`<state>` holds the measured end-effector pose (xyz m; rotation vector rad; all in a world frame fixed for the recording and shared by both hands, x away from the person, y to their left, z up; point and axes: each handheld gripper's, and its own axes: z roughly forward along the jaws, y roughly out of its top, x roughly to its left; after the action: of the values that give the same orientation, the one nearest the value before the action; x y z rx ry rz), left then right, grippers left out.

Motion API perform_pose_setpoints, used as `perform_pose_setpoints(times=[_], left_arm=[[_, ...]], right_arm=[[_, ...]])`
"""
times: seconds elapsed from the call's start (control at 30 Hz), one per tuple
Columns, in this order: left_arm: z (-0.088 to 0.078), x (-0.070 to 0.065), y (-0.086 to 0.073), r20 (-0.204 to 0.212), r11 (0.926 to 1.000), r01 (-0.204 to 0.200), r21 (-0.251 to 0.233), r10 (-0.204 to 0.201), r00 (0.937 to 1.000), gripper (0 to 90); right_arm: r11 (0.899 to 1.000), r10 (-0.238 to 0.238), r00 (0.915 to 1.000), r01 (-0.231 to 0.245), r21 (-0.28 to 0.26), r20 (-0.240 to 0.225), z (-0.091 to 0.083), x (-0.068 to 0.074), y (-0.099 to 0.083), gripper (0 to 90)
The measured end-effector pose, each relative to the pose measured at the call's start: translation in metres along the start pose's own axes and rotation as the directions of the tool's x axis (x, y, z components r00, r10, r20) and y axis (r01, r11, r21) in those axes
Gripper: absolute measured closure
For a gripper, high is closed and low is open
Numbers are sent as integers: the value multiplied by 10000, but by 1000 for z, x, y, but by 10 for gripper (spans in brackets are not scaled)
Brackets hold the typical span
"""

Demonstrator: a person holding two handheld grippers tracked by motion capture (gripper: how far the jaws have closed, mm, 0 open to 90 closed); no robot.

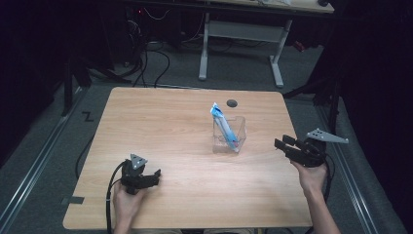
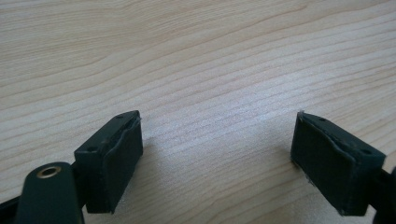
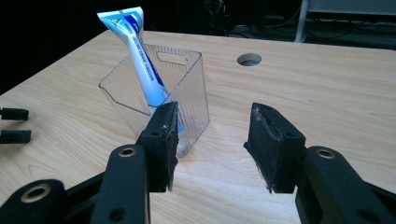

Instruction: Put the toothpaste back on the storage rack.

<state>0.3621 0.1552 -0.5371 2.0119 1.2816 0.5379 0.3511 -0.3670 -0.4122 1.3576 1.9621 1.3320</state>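
Near the middle of the wooden table [image 1: 160, 126], slightly right: a clear plastic holder [image 1: 229, 134], upright, with a blue-and-white toothpaste tube [image 1: 223, 124] leaning inside, cap end down, crimped end poking out over the rim toward the far left. Probably parked that way because the tube is taller than the holder and cannot stand straight.

Right gripper [image 1: 285, 145] held just off the table's right edge, pointed left at the holder, well apart from it. Jaws fairly wide, nothing between them; in the right gripper view the holder [image 3: 159, 91] and tube [image 3: 142, 60] sit just beyond the pads. Seemingly lined up for an approach.

Left gripper [image 1: 155, 176] low over the near left part of the table, jaws wide and empty above bare wood [image 2: 201, 56]. Likely waiting out of the way, well apart from the holder.

Far off, a cable hole [image 1: 232, 103] in the tabletop.
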Motion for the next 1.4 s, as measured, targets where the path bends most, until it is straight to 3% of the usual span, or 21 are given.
perform_pose_setpoints(times=[0.93, 1.4], left_arm=[[0, 0, 0, -2, 10000, -6, 1, 6, 10000, 168], [0, 0, 0, -3, 10000, -3, -2, 3, 10000, 168]], right_arm=[[9981, 455, 9990, -453, 411, -44, 15, -1, -30, 511], [9966, 342, 9991, -360, 745, 254, 25, -1, -42, 510]])
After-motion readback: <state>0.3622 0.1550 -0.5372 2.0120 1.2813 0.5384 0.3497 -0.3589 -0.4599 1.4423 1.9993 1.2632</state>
